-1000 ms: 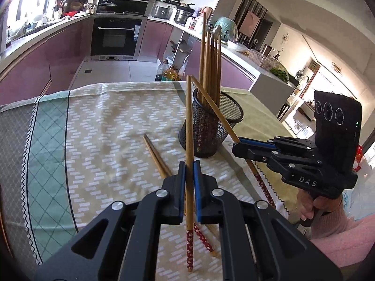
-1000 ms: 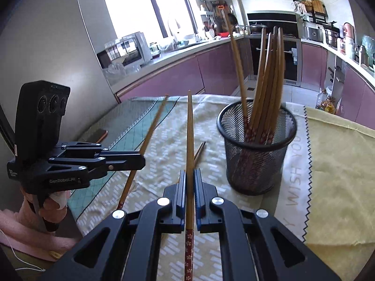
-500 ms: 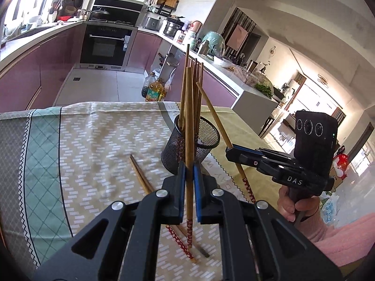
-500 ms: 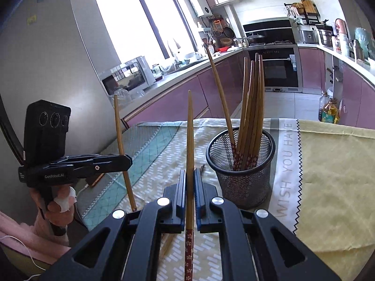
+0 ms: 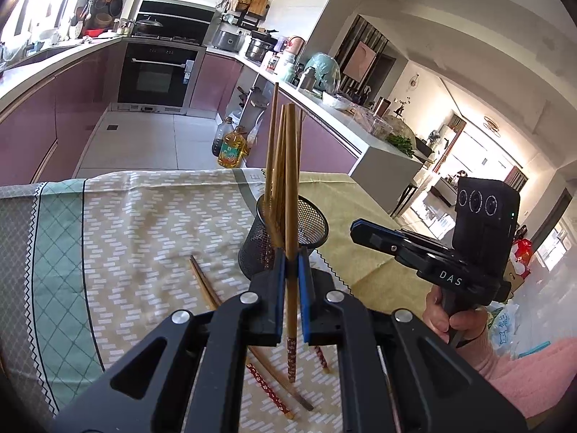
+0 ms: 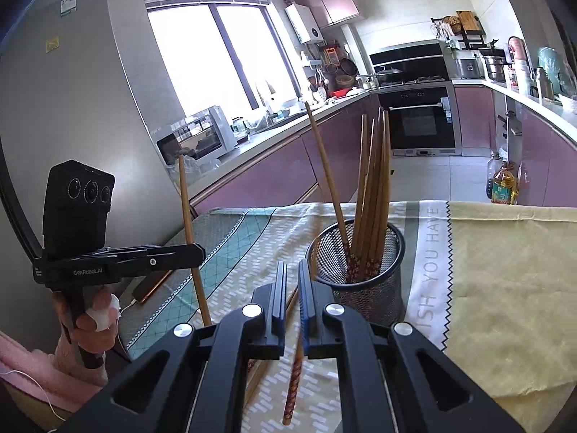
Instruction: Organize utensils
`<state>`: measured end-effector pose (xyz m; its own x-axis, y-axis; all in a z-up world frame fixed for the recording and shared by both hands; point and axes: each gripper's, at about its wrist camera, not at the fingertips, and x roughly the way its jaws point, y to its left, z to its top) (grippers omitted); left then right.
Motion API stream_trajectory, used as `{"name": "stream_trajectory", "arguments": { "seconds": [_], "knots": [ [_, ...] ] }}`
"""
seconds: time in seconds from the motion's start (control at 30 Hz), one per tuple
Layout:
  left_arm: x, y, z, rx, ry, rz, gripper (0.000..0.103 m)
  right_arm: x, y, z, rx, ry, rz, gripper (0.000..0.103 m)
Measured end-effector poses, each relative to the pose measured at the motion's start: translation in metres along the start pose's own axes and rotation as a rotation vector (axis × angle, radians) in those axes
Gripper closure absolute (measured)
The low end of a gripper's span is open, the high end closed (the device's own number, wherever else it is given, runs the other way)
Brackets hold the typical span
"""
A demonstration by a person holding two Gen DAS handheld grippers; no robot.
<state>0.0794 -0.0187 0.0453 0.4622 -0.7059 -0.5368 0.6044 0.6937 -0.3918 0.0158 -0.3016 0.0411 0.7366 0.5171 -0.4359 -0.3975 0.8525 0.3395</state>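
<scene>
Both closed: left fingers (image 5: 279,281) pinch upright chopstick (image 5: 290,180); right fingers (image 6: 279,288): hold on tilted chopstick (image 6: 293,379) unclear, top hidden.

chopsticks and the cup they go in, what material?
Chopsticks: look like wood or bamboo, matte tan shafts with faint grain, and red patterned bands at the thick ends. Can't tell wood from bamboo.
Mesh cup: seems black coated metal wire mesh; see-through lattice wall with a solid rolled rim.

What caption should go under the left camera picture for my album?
The left tool pinches one chopstick upright in front of the black mesh cup.
</scene>
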Motion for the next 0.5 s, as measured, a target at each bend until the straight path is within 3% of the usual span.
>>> {"name": "stream_trajectory", "arguments": {
  "seconds": [0.13,0.4,0.5],
  "knots": [
    [0.005,0.002,0.0,-0.005,0.01,0.01,0.096,0.004,-0.004,0.003,0.009,0.023,-0.007,0.099],
    [0.009,0.019,-0.01,-0.055,0.034,0.033,0.096,0.066,0.002,-0.034,-0.055,0.292,-0.049,0.085],
    [0.008,0.021,-0.012,-0.061,0.033,0.04,0.096,0.094,0.006,-0.047,-0.093,0.374,-0.111,0.08]
  ]
}}
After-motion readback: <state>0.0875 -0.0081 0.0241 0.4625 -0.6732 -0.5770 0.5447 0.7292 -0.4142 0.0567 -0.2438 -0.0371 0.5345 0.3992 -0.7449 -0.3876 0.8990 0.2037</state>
